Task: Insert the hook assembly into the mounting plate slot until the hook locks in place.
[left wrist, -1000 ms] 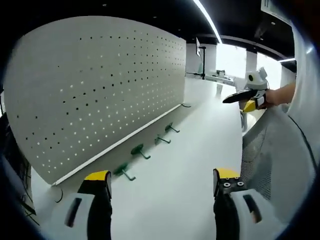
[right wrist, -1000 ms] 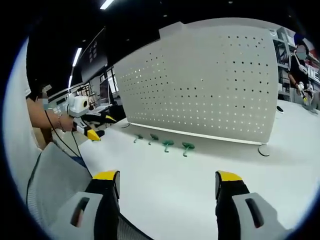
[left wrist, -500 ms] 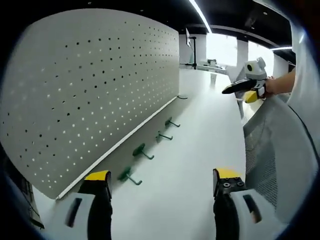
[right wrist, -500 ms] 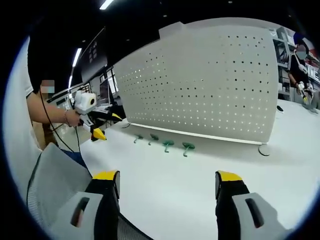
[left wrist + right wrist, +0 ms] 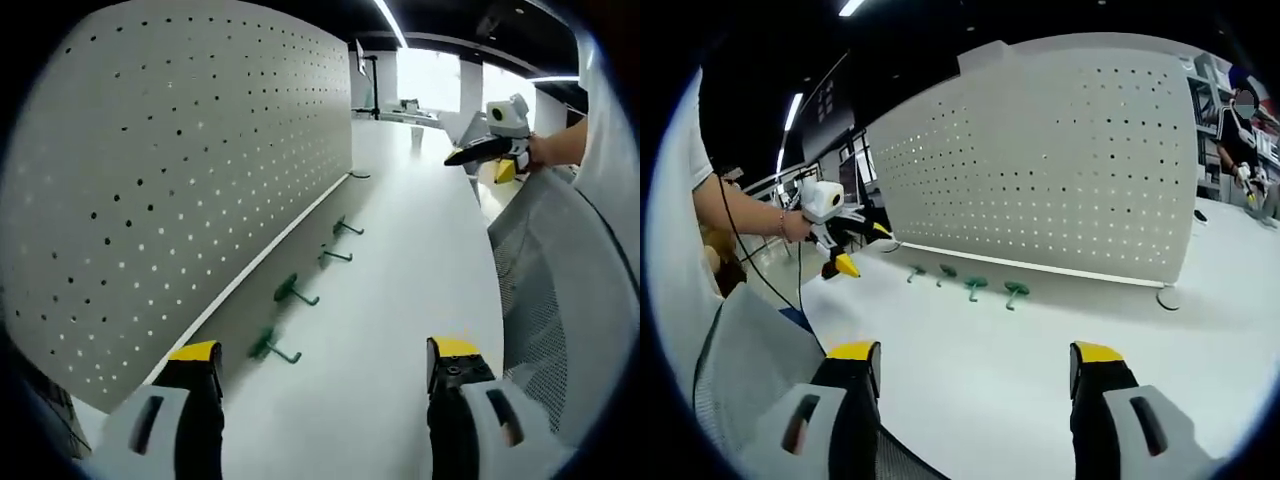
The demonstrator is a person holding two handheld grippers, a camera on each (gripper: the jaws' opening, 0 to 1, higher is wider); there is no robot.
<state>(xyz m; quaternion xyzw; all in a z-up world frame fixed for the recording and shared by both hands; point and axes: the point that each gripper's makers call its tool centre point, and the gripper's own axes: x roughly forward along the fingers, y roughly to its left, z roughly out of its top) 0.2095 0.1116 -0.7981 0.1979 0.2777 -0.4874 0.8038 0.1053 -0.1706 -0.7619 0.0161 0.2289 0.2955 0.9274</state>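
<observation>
Both grippers are in the approach step, neither holding anything. Nearest, the right gripper (image 5: 975, 375) has its fingers spread wide over the smooth white table (image 5: 1040, 370); the left gripper (image 5: 325, 375) is likewise wide. Farther on, four green hooks (image 5: 272, 347) lie in a row at the foot of the matte grey perforated pegboard (image 5: 180, 150), their stems slim and bent. Next: reach and pinch one hook.

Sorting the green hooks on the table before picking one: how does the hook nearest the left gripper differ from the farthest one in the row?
In the left gripper view, the nearest hook shows a broad green back plate, while the farthest hook looks slimmer and darker. The nearest hook lies just ahead of the left gripper; the farthest lies far up the table. Both lie loose beside the pegboard, prongs pointing away from it.
</observation>
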